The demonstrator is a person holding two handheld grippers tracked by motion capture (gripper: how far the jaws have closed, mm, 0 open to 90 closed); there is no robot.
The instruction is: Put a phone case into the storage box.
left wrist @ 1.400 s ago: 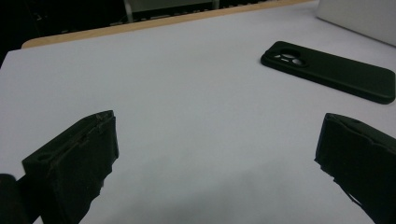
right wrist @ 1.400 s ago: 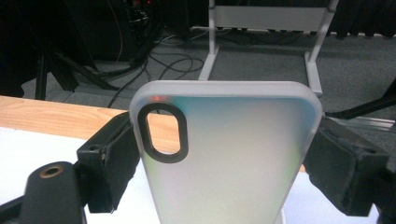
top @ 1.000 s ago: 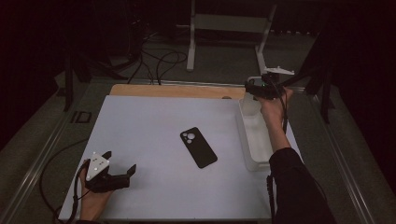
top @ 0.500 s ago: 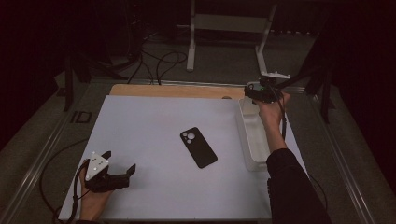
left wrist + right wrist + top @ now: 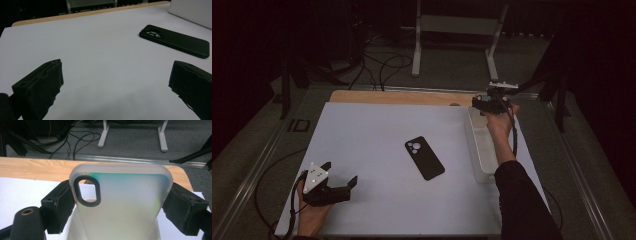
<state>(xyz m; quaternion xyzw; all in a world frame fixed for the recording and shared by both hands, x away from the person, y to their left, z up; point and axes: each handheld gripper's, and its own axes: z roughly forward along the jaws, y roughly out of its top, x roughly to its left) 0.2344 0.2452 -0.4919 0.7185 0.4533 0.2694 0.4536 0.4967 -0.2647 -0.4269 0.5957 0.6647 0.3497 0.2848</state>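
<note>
My right gripper (image 5: 488,104) is shut on a frosted translucent phone case (image 5: 125,202) with a dark-rimmed camera opening. Its jaws press on the case's two long edges, and it hangs over the far end of a white bin (image 5: 482,155). A black phone case (image 5: 424,157) lies flat, back up, in the middle of the white table mat (image 5: 372,130); the left gripper view has the black phone case (image 5: 175,41) ahead to the right. At the mat's near left corner my left gripper (image 5: 339,181) rests open, with nothing between its jaws.
The white bin (image 5: 192,11) runs along the mat's right edge. A wooden strip (image 5: 397,97) borders the far side of the table. Beyond it are cables (image 5: 382,65) on the floor and a metal stand (image 5: 457,30).
My right gripper has sunk a little toward the far end of the bin, still holding the frosted case. The left gripper and the black case have not moved.
</note>
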